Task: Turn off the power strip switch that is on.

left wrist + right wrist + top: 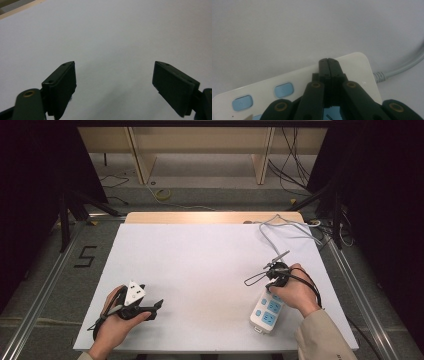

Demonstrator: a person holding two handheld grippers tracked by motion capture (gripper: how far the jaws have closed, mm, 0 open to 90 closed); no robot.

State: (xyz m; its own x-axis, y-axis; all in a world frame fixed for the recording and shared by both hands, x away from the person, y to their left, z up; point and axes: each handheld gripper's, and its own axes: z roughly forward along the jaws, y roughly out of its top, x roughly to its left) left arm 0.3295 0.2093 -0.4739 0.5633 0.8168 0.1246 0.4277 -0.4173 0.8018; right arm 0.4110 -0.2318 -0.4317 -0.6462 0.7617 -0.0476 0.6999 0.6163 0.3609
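Note:
A white power strip [266, 312] with blue sockets lies near the table's front right; its grey cable [280, 226] runs off toward the back right. My right gripper [276, 276] is held over the strip's cable end. In the right gripper view its jaws are pressed together with nothing between them, the tips [328, 61] above the power strip [354, 65] near where the cable [400, 68] leaves it. At the front left my left gripper [158, 305] rests low on the white table [200, 255], pointing right. It is open [114, 65] with bare table between its fingers.
Beyond the table's far edge is a wooden strip [210, 217], then floor with loose cables [295, 165] and wooden furniture legs. A black "5" mark [85, 256] is on the floor at the left. Dark stand legs [65, 215] flank the table.

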